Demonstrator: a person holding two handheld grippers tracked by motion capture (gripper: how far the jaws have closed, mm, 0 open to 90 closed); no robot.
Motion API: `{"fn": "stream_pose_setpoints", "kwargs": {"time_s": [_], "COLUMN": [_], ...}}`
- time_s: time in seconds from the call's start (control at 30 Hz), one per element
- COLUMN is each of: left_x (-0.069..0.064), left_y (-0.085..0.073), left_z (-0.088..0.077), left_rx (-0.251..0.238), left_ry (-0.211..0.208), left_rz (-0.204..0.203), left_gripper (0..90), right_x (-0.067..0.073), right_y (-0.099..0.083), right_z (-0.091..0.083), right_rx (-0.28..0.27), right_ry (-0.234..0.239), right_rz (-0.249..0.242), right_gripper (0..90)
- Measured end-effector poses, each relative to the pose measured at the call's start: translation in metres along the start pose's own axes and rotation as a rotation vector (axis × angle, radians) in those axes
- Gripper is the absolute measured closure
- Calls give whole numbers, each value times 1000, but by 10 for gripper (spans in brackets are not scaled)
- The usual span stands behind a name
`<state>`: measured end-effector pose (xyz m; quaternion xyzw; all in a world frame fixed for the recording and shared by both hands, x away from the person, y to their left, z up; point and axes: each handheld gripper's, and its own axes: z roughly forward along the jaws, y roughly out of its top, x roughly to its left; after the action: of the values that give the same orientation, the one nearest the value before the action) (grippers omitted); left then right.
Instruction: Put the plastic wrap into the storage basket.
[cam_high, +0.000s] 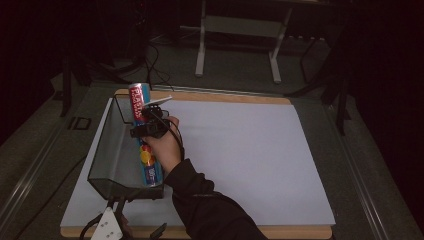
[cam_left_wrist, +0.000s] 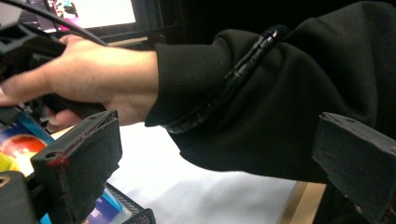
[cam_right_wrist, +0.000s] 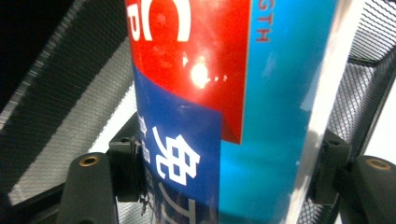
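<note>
Your left gripper (cam_high: 131, 223) is waiting low at the table's near edge, jaws spread apart and empty. You are reaching your right hand (cam_high: 162, 142) forward, its right gripper (cam_high: 145, 126) clenching the long red-and-blue box (cam_high: 142, 132), slanted over the mesh basket (cam_high: 107, 150).

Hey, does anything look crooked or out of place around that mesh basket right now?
The long box stands out: it lies slanted along the mesh basket's right wall, far end poking above the rim, with the right claw shut on it. Nothing looks spilled or damaged.
</note>
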<state>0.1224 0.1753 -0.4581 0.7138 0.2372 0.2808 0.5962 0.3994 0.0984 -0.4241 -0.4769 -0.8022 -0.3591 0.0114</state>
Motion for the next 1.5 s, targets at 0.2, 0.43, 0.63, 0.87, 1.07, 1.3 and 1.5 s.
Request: {"fn": "stream_pose_setpoints", "kwargs": {"time_s": [0.2,0.43,0.63,0.87,1.07,1.3,1.5], "left_x": [0,0,0,0,0,0,0], "left_y": [0,0,0,0,0,0,0], "left_z": [0,0,0,-1,-1,0,0], "left_rx": [0,-2,0,0,-3,1,2], "left_ry": [1,1,-1,-3,-7,-12,-12], "left_rz": [1,0,0,0,-1,-1,-1], "left_gripper": [24,24,24,24,24,24,24], "right_x": [2,-5,-9,-13,-16,-19,-20], "right_y": [-6,-9,-7,-6,-7,-7,-6], "right_z": [5,11,20,35,41,43,43], "right_rx": [-15,-47,-24,18,29,39,48], "right_ry": [-23,-43,-55,-80,-99,-102,-94], "right_rz": [-3,47,86,96,104,95,47], "right_gripper": [314,313,311,306,301,293,270]}}
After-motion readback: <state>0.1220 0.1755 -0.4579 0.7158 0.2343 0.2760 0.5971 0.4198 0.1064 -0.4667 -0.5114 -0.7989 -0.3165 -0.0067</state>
